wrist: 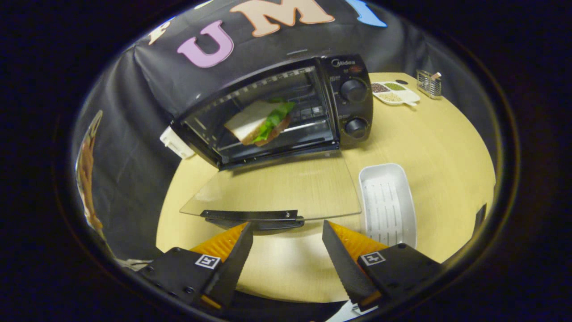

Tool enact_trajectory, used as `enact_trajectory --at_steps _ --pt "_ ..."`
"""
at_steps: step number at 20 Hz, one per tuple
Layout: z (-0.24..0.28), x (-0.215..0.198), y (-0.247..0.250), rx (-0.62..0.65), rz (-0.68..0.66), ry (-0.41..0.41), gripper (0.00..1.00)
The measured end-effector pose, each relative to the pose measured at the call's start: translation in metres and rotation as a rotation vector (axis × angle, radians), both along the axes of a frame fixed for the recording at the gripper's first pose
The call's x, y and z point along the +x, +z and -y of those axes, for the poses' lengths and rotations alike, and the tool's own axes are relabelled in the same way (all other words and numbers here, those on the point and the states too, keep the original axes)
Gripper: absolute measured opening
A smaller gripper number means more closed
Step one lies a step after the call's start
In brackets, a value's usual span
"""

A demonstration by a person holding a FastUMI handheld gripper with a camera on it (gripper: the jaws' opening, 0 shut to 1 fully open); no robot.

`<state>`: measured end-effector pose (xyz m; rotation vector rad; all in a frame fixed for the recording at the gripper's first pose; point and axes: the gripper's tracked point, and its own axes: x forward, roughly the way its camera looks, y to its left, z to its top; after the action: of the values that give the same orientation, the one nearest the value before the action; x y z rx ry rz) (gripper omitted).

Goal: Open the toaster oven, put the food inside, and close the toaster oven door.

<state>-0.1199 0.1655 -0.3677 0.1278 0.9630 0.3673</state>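
Black oven (348, 103) stands on the table, glass door (277, 188) folded down flat; sandwich (261, 121) with lettuce lies on the rack inside.

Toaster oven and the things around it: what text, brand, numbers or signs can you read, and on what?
"Midea": brand on the toaster oven, above its upper knob.
Small marks around both knobs and beside the red spot under the brand: too small to read.
Square coded tags on the open gripper, whose fingers hang just short of the door handle: patterns, not words.
White tray, seasoning dish: no text seen.
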Motion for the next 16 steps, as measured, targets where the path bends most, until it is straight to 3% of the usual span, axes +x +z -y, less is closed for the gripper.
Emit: enact_trajectory --at_steps 3,16 --pt "-0.01 0.012 0.018 0.06 0.03 -0.033 0.98" --pt "-0.037 0.067 0.071 0.125 0.186 0.001 1.0"
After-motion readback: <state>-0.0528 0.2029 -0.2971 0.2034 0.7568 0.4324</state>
